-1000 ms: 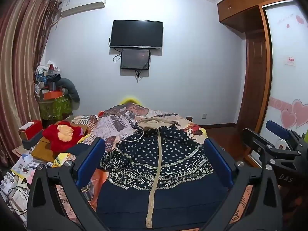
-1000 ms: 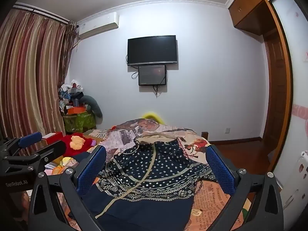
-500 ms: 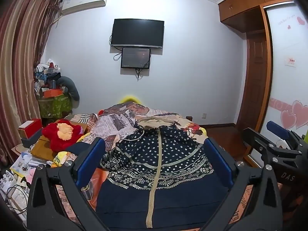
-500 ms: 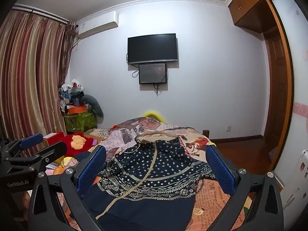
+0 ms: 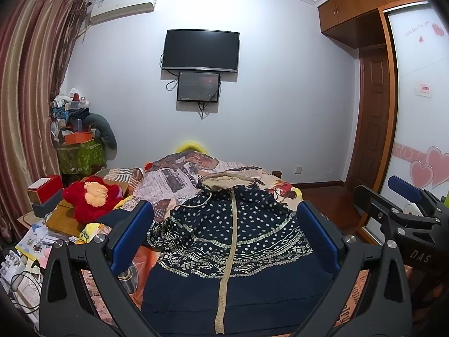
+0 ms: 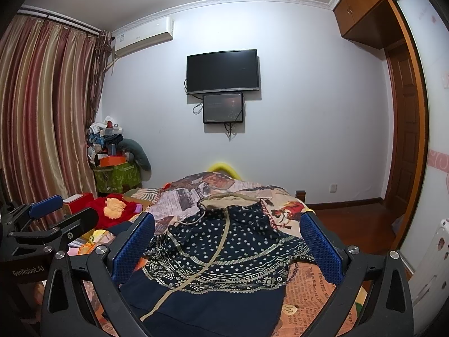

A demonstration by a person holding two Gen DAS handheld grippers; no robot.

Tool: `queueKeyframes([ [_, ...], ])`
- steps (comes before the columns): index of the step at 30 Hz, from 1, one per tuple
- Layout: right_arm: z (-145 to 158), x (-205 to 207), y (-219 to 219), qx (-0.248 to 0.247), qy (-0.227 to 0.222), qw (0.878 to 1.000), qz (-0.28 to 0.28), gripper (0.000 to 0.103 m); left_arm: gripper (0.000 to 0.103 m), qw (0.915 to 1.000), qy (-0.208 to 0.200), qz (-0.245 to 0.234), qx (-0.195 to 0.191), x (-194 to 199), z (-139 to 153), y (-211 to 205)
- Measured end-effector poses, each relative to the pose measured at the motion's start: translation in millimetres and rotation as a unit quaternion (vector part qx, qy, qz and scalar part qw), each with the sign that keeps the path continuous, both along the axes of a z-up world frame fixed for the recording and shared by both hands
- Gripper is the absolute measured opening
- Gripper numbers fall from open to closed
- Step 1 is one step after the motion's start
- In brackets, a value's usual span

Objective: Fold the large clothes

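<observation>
A large navy garment (image 5: 233, 241) with white dots, a patterned band and a beige zip strip lies flat on the bed, its beige collar at the far end. The same garment (image 6: 221, 255) fills the lower middle of the right wrist view. My left gripper (image 5: 224, 233) hovers above its near half, open, with nothing between the blue pads. My right gripper (image 6: 227, 238) also stands open over the garment, empty. Each gripper shows at the edge of the other's view: the right gripper (image 5: 404, 205) on the right, the left gripper (image 6: 56, 216) on the left.
The bed carries a printed newspaper-pattern cover (image 5: 174, 179). A red plush toy (image 5: 89, 199) and cluttered boxes and papers lie left of the bed. A piled green bin (image 5: 81, 154) stands by the curtain. A wooden wardrobe and door (image 5: 373, 112) stand on the right, with bare floor beside them.
Both views have shifted slightly, with the wall screens sitting a little higher in frame. The garment has not moved and both grippers stay open.
</observation>
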State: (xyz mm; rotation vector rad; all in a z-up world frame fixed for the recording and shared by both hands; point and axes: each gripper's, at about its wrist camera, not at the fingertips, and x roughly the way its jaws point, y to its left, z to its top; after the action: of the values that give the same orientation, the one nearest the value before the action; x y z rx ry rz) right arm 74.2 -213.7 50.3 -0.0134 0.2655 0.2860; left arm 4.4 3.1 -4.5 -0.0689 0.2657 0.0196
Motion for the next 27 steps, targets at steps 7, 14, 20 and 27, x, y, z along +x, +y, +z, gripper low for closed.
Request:
queueKeyframes([
  [7,3,1,9,0.004,-0.001,1.000,0.010,0.103,0.103,1.0000,-0.001,0.005,-0.003,-4,2,7],
  [14,-2,0,17,0.004,0.000,1.000,0.014,0.103,0.103,1.0000,-0.001,0.008,-0.003,-3,1,10],
  [20,-1,1,17,0.003,0.000,1.000,0.015,0.103,0.103,0.9999,-0.002,0.010,-0.003,-4,1,12],
  [27,-2,1,18,0.003,0.000,1.000,0.014,0.103,0.103,0.9999,-0.002,0.010,-0.002,-4,1,12],
])
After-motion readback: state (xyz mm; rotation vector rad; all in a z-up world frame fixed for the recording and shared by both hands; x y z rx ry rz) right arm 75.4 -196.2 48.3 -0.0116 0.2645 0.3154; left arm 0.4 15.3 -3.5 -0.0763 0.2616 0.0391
